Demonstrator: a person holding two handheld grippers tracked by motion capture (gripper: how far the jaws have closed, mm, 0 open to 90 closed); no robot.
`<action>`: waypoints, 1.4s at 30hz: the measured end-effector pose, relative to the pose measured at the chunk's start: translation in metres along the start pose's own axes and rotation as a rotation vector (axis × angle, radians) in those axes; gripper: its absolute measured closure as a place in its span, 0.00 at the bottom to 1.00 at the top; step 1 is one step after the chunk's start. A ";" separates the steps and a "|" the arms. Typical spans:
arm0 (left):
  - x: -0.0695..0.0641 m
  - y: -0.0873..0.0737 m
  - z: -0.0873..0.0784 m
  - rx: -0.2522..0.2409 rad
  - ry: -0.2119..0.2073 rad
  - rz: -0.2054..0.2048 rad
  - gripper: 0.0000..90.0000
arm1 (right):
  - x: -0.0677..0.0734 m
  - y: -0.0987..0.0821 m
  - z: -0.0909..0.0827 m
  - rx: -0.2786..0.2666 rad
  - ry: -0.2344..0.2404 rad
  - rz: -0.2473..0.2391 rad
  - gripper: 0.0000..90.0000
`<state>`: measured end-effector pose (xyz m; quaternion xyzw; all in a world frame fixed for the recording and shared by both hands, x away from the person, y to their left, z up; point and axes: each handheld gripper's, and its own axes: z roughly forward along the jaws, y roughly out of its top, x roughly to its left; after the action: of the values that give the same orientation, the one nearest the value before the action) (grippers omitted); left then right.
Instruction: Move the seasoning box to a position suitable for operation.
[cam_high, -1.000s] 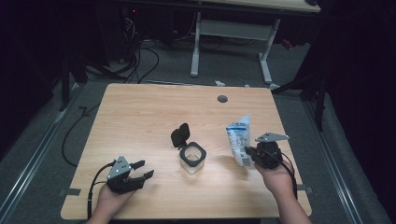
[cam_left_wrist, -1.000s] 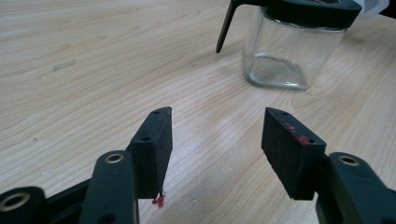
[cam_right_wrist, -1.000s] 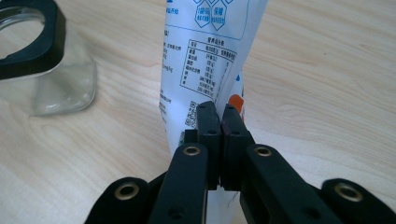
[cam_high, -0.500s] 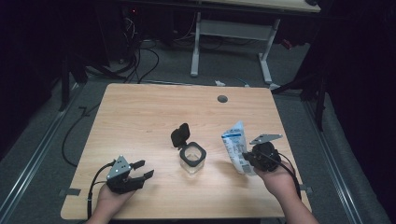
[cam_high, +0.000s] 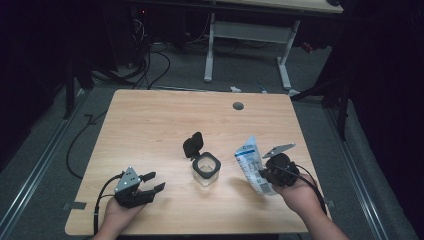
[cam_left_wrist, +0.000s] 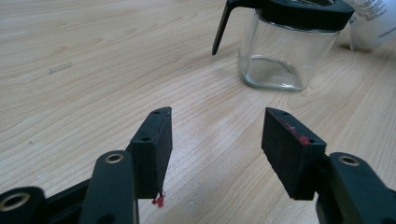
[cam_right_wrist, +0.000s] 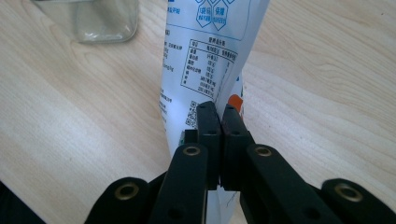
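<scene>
A white and blue printed pouch (cam_high: 252, 167) hangs above the table's right side, pinched near its lower edge by my right gripper (cam_high: 266, 175), which is shut on it. In the right gripper view the pouch (cam_right_wrist: 208, 60) rises from between the closed jaws. A square glass jar (cam_high: 206, 169) with a black rim and its black lid flipped open stands at mid-table, left of the pouch. My left gripper (cam_high: 152, 182) rests open near the front left of the table, nothing between its pads (cam_left_wrist: 154, 140). The jar (cam_left_wrist: 285, 46) stands ahead of it, to the right.
The wooden table (cam_high: 150, 125) has a round grommet hole (cam_high: 238, 106) at the back. Cables trail from both grippers over the front edge. Behind the table stand desk legs (cam_high: 209, 47) and loose cables on a dark floor.
My right gripper has carried the pouch a little left, toward the jar, and tilted it. The left gripper has stayed put.
</scene>
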<state>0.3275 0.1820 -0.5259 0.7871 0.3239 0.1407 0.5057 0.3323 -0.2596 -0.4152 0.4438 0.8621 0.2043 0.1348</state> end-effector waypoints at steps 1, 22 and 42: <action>0.000 0.000 0.000 0.000 -0.001 0.000 0.48 | 0.001 0.000 -0.001 0.009 0.000 -0.006 0.99; -0.001 0.000 0.001 0.000 -0.003 0.006 0.48 | 0.013 0.005 -0.006 0.140 0.035 -0.031 1.00; -0.002 0.000 0.002 0.004 -0.007 0.009 0.48 | 0.015 0.010 -0.009 0.196 0.038 -0.061 1.00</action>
<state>0.3269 0.1790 -0.5270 0.7902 0.3190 0.1395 0.5044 0.3272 -0.2437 -0.4032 0.4247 0.8933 0.1231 0.0805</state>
